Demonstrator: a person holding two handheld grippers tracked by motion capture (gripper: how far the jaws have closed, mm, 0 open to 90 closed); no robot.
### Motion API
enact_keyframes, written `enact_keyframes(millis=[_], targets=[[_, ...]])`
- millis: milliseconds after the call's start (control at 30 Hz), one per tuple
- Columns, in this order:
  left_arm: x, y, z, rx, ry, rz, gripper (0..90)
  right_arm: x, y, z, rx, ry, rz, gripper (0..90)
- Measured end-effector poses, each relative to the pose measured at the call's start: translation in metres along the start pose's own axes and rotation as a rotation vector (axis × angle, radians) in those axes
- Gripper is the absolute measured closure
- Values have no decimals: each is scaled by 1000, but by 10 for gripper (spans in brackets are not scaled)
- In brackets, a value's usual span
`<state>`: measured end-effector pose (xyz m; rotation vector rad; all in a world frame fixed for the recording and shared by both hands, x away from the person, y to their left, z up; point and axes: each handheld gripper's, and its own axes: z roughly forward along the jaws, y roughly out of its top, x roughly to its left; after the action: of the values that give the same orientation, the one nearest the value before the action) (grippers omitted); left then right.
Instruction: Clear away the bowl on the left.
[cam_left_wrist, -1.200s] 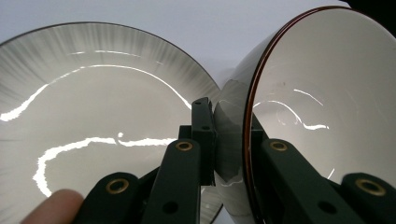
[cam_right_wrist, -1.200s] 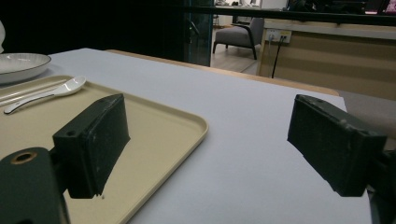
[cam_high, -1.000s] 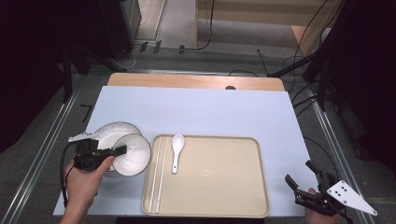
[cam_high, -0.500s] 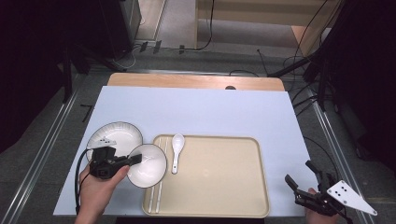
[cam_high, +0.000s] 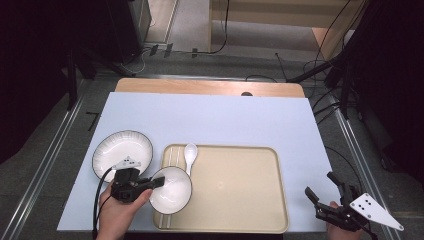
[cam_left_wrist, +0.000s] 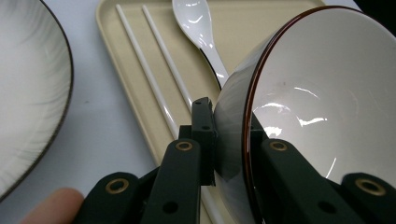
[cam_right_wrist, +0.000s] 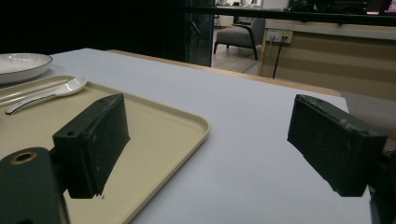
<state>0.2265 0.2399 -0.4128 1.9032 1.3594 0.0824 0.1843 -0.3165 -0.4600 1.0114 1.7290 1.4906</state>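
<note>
1. The left gripper (cam_high: 156, 182) pinches the rim of the white bowl (cam_high: 171, 190), over the left edge of the tray (cam_high: 235, 220).
2. The bowl looks glazed, so stiff, slippery and fragile; the rim seems the only place to hold.
3. The right gripper (cam_high: 326, 194) stands spread, empty.

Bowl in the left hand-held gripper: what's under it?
Under the bowl lie the tray's left edge, two white chopsticks and the spoon's handle. The bowl covers their near ends; nothing shows inside it.
</note>
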Motion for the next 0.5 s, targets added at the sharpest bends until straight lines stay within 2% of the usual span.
enact_keyframes(millis=[500], targets=[[-20, -16, 22, 78, -15, 34, 832, -1, 0, -1, -1, -2, 5, 129]])
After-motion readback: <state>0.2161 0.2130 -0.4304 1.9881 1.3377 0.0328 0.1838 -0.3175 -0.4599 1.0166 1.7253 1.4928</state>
